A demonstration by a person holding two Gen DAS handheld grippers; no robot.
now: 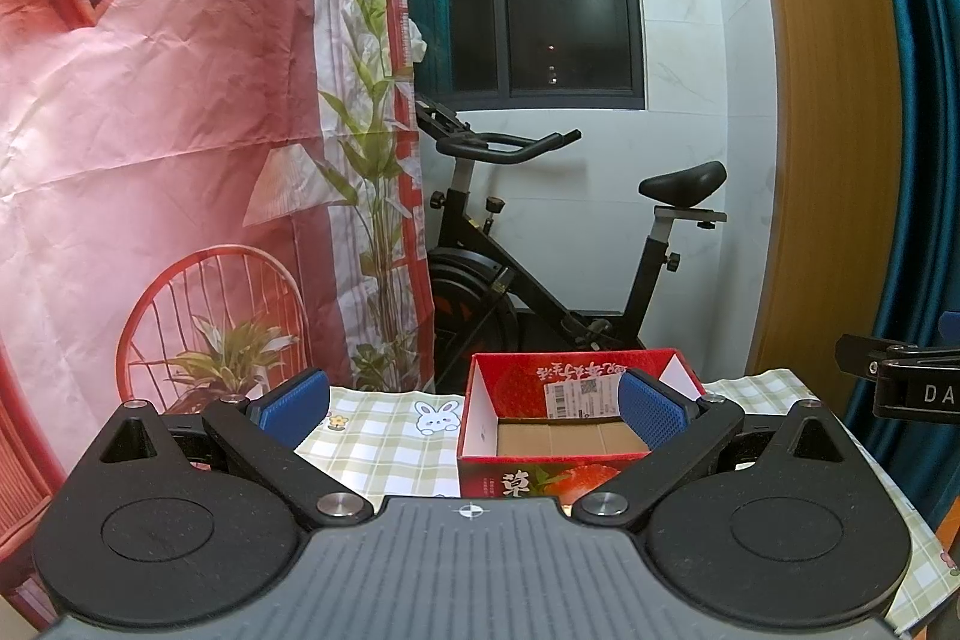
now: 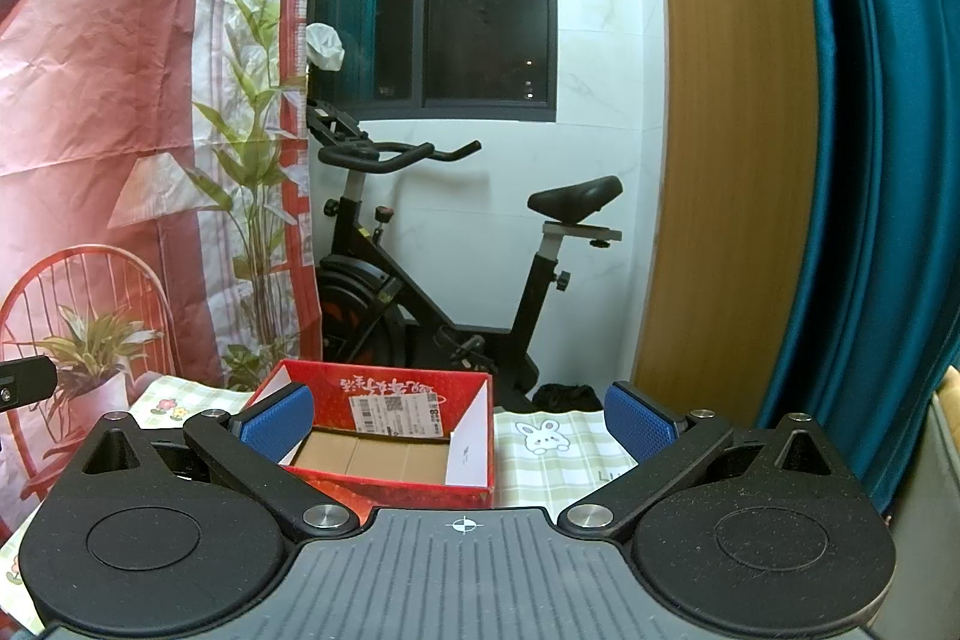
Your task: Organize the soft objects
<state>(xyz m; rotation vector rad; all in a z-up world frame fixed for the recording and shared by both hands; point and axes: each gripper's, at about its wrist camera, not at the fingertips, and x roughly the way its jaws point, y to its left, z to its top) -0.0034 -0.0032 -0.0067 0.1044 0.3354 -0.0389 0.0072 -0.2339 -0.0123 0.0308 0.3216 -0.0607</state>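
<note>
A red strawberry-print cardboard box stands open-topped on a table with a green checked bunny cloth. Its brown floor shows bare; no soft object is in view. My left gripper is open, held above the near side of the table, the box behind its right finger. My right gripper is open too, with the box behind its left finger. Nothing sits between either pair of blue pads.
A black exercise bike stands behind the table under a dark window. A red printed backdrop hangs on the left. A wooden panel and teal curtain fill the right. The other gripper's black body shows at the right edge.
</note>
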